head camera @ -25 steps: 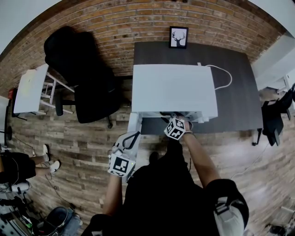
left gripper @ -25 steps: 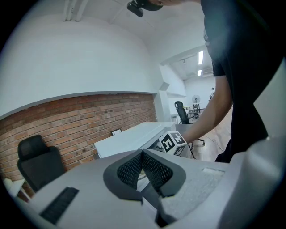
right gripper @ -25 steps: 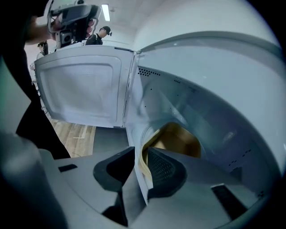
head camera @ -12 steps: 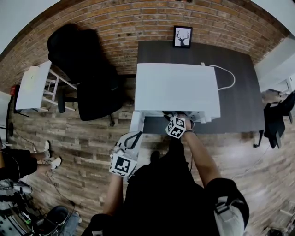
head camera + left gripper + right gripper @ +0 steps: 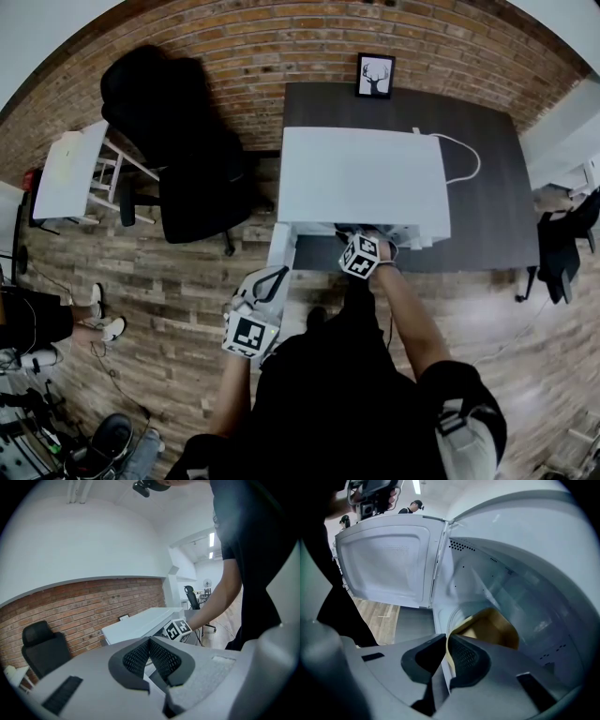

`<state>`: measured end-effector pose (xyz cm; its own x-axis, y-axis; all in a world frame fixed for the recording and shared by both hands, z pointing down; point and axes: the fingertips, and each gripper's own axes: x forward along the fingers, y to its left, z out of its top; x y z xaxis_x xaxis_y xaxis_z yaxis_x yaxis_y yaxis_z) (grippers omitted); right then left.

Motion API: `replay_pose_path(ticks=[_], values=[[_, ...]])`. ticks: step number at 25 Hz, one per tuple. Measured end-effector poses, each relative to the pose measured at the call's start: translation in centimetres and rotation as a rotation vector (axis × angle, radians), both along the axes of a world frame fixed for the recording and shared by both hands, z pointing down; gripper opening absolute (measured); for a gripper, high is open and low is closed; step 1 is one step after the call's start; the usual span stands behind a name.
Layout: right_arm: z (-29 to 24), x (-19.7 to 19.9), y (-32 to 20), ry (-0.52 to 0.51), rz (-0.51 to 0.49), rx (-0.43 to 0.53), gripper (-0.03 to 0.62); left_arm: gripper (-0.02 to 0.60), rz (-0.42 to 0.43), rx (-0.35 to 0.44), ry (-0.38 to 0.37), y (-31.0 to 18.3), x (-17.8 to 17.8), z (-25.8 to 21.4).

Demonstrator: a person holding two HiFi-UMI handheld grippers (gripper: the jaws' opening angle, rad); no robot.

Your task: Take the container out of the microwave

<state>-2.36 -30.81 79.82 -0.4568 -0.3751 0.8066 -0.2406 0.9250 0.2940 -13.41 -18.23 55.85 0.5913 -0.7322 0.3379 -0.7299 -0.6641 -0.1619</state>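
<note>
A white microwave [image 5: 361,183] stands on a dark table [image 5: 487,197] with its door [image 5: 277,247] swung open to the left. My right gripper [image 5: 367,238] reaches into the opening. In the right gripper view a tan container [image 5: 494,627] sits on the microwave floor, and my right gripper [image 5: 446,645] is shut on its near rim, with the open door [image 5: 384,564] at the left. My left gripper [image 5: 267,279] hangs below the door's edge, apart from it. In the left gripper view the left gripper [image 5: 150,645] is shut on nothing, and the microwave [image 5: 136,624] lies beyond it.
A black office chair [image 5: 178,159] stands left of the table, with a white side table [image 5: 66,173] further left. A framed deer picture [image 5: 375,75] leans on the brick wall. A white cable [image 5: 464,155] runs behind the microwave. Another person's legs [image 5: 37,337] show at far left.
The head view has drifted slightly. Both grippers stay where they were, the right one at the microwave opening and the left one below the door.
</note>
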Motion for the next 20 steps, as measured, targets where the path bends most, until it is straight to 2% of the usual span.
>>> replay_pose_path(ticks=[20], values=[[-1.7, 0.5, 4.7, 0.044, 0.038, 0.022, 0.028, 0.002, 0.075, 0.041, 0.006, 3.5, -0.6, -1.1]])
